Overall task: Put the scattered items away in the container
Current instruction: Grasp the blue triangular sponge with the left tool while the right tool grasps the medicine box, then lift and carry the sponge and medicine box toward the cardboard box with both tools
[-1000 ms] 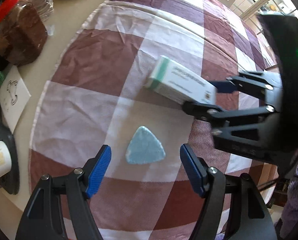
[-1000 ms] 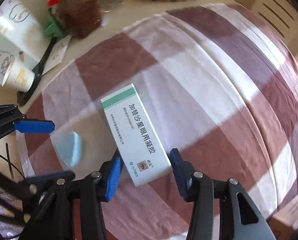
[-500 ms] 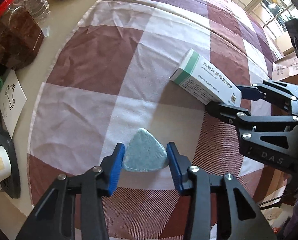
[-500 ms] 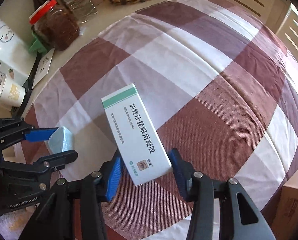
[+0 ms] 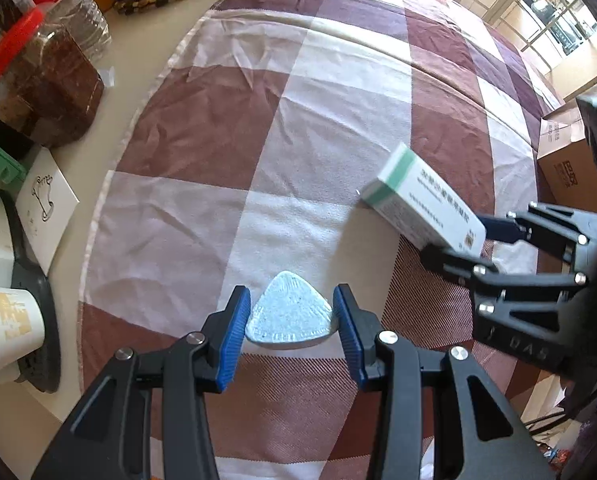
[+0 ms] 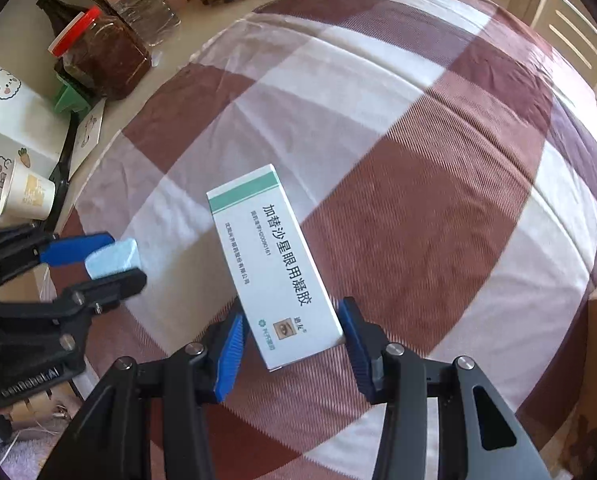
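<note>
The left claw (image 5: pixel 292 330) is clamped on a blue triangular sponge (image 5: pixel 290 316) above the checked cloth (image 5: pixel 202 136). The right claw (image 6: pixel 294 340) grips a white box (image 6: pixel 274 264) (green stripe, far end). Beyond, a red-lidded jar (image 6: pixel 106 56) stands on the tabletop (image 5: pixel 146 48).

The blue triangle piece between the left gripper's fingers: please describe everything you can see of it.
The blue triangle piece is a small pale blue block with rounded corners; its top face looks grainy with faint ridges. From the side, in the right wrist view, it is fairly thick. The left gripper has just closed on it, a blue pad against each of two sides, one corner pointing away from the gripper. It sits over a white square of the checked cloth; whether it touches the cloth I cannot tell.
</note>
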### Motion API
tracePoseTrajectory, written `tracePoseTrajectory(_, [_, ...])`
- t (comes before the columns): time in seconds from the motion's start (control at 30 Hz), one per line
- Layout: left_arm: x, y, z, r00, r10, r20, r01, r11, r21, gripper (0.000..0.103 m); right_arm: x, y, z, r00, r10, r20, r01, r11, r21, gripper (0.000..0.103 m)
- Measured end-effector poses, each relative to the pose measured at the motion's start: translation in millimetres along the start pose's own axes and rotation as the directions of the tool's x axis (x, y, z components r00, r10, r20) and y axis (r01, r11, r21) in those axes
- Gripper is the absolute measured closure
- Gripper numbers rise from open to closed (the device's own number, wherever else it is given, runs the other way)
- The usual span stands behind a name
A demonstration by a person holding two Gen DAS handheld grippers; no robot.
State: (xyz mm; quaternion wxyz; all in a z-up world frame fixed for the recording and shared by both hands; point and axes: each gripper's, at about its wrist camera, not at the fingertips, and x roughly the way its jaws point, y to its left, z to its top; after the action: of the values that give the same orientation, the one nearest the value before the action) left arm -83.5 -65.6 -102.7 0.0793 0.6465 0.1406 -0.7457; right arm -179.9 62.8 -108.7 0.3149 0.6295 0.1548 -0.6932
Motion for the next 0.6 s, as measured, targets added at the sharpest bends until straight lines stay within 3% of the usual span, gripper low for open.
tracePoseTrajectory(0.33, [-28, -13, -3, 0.999, 0.015, 0.033, -0.017, 0.998, 0.068, 0.059, -35, -8, -32, 0.998, 0.009, 0.067, -0.019, 0.990, 0.143, 0.061])
tracePoseTrajectory(0.6, [-45, -33, -5, 0.998, -0.003, 0.055, -0.005, 0.989, 0.145, 0.059, -77, -16, -48, 0.991, -0.027, 0.134, -0.006, 0.971, 0.239, 0.065])
